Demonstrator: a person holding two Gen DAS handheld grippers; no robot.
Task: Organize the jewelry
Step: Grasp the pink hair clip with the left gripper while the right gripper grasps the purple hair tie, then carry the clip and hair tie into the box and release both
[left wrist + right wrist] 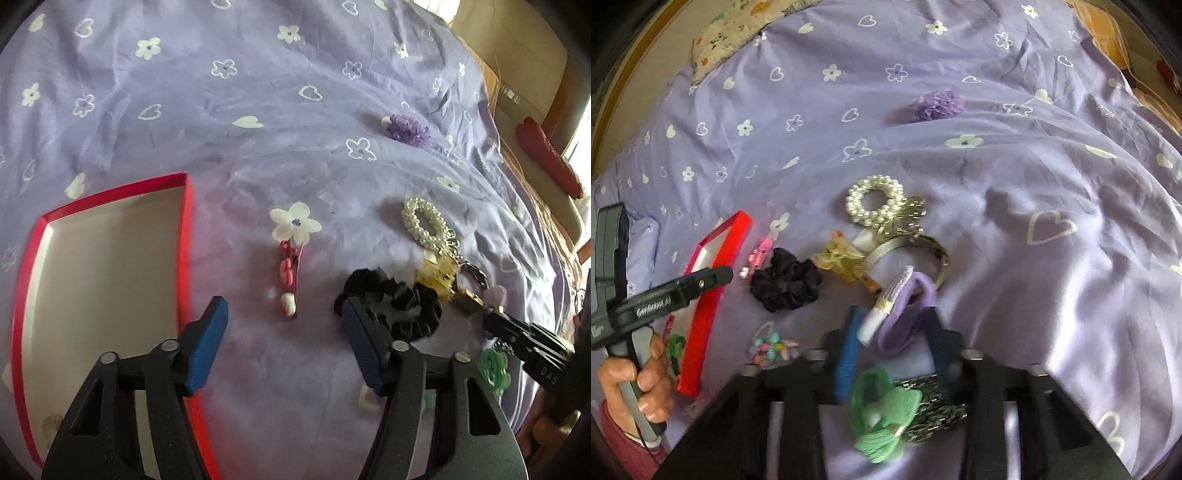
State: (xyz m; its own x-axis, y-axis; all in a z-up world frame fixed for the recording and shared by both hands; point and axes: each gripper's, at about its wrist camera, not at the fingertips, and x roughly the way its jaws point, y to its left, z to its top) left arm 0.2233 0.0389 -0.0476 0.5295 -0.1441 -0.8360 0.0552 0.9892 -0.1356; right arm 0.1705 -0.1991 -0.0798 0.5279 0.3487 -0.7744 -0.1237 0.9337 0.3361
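The right gripper (894, 339) reaches over a lilac bedsheet (1015, 229) printed with white flowers and hearts, its blue jaws set around a lavender hair tie (908, 325) with a white and silver trim; whether they press it is blurred. Just near of that lies a green yarn bow (882, 421) on a dark metallic piece. Farther off sit a pearl ring scrunchie (871, 203), a silver bangle (919, 254), a yellow bow clip (838, 258) and a black scrunchie (786, 280). At left the left gripper (665, 288), held in a hand (639, 384), hangs over a red box (709, 291). A pink clip (759, 254) lies beside the box, a purple pom-pom (936, 105) far away.
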